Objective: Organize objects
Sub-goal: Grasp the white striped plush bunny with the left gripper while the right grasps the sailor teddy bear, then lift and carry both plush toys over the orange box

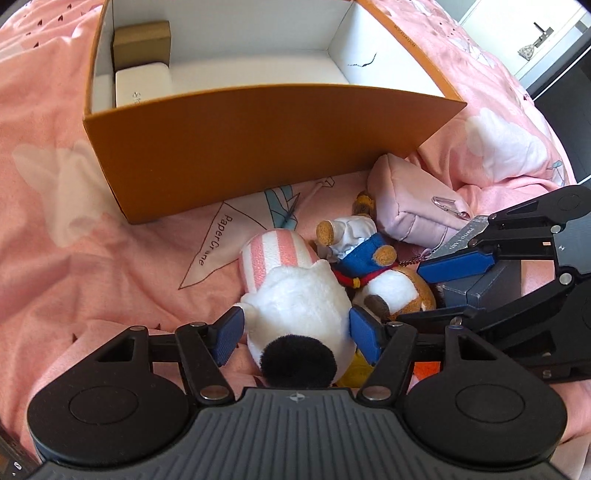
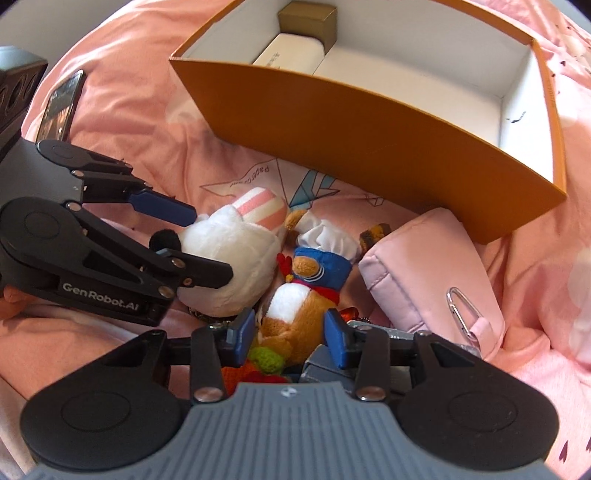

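Left claw (image 1: pixel 295 332): spread around white plush (image 1: pixel 295 306), blue pads at either flank, seemingly just touching; not yet squeezed.
White plush: on the bed (image 1: pixel 110 240), just beside the bear plush (image 1: pixel 391 291); pink-striped part pointing toward the orange box (image 1: pixel 236 155), black tuft nearest the camera.
Handling, judged: light, soft, compressible; no fragility apparent; best taken across the broad white body, not the stripe or tuft, with a firm squeeze to counter slipping fur.
Right claw (image 2: pixel 290 332): spread around bear plush (image 2: pixel 291 317), pads flanking its brown-and-white body; contact uncertain.
Bear plush, judged: equally soft and light; attached bead chain (image 1: pixel 410 260) liable to snag neighbours.
Pink pouch (image 2: pixel 428 273): against the box's near wall, metal clip (image 2: pixel 463 310) on top.
Orange box (image 2: pixel 369 140): open, white inside; holds white case (image 2: pixel 291 55) and brown carton (image 2: pixel 306 22) at one end, otherwise bare.
Right view only: phone (image 2: pixel 61 105) on the bedding; green and red knitted item (image 2: pixel 266 363) beneath the claw.
Left view only: grey box (image 1: pixel 476 288) between the right claw's fingers; window area at the far corner.
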